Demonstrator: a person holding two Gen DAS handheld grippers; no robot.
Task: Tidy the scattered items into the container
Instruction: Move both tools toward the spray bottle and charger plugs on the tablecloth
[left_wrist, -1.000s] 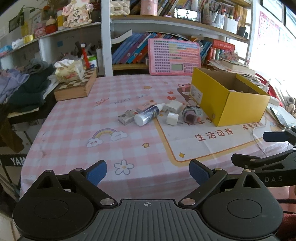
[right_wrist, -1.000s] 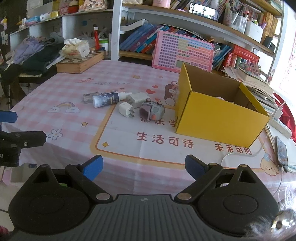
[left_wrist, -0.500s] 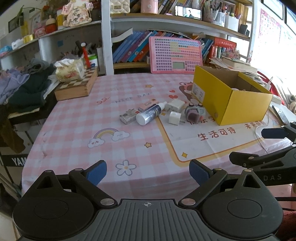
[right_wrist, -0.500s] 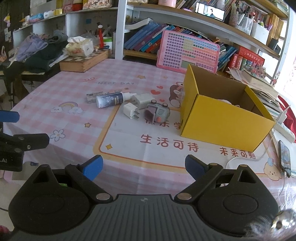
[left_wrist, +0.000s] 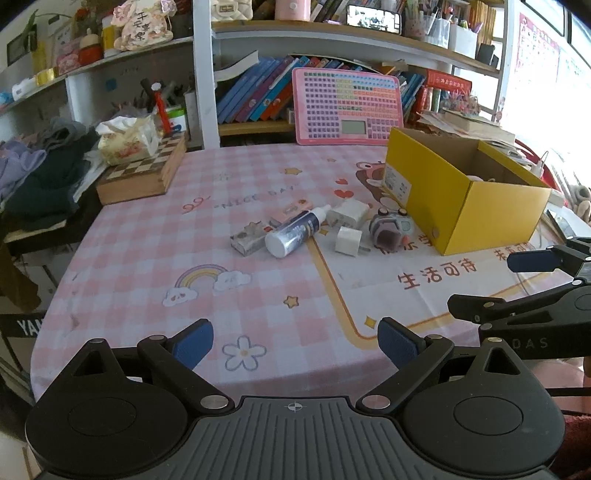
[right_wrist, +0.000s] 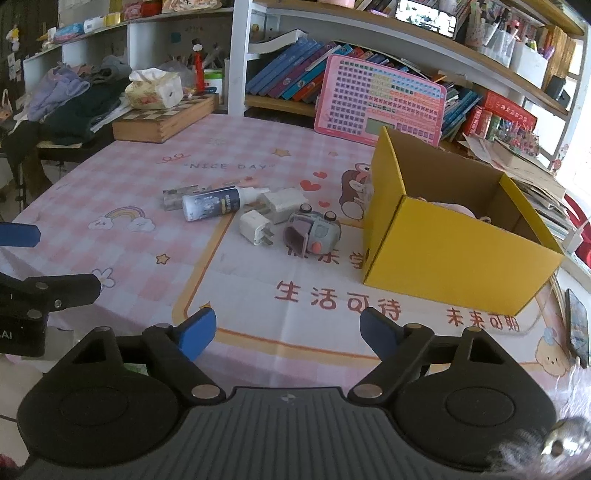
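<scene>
A yellow cardboard box (left_wrist: 458, 206) (right_wrist: 443, 243) stands open on the right of the table, with something pale inside. Left of it lie a dark bottle with a white cap (left_wrist: 295, 230) (right_wrist: 214, 203), a small silver packet (left_wrist: 247, 236), two white chargers (left_wrist: 349, 240) (right_wrist: 255, 227) and a grey toy camera (left_wrist: 389, 230) (right_wrist: 312, 232). My left gripper (left_wrist: 295, 343) is open and empty at the table's near edge. My right gripper (right_wrist: 288, 332) is open and empty, also well short of the items.
A wooden chessboard box (left_wrist: 144, 173) with a tissue pack sits at the far left. A pink keyboard toy (left_wrist: 347, 107) leans on the bookshelf behind. A phone (right_wrist: 576, 328) with a cable lies at the right edge. Clothes pile up on the left.
Both grippers have moved slightly forward toward the items; the scattered things and box look a little nearer. Nothing was picked up.
</scene>
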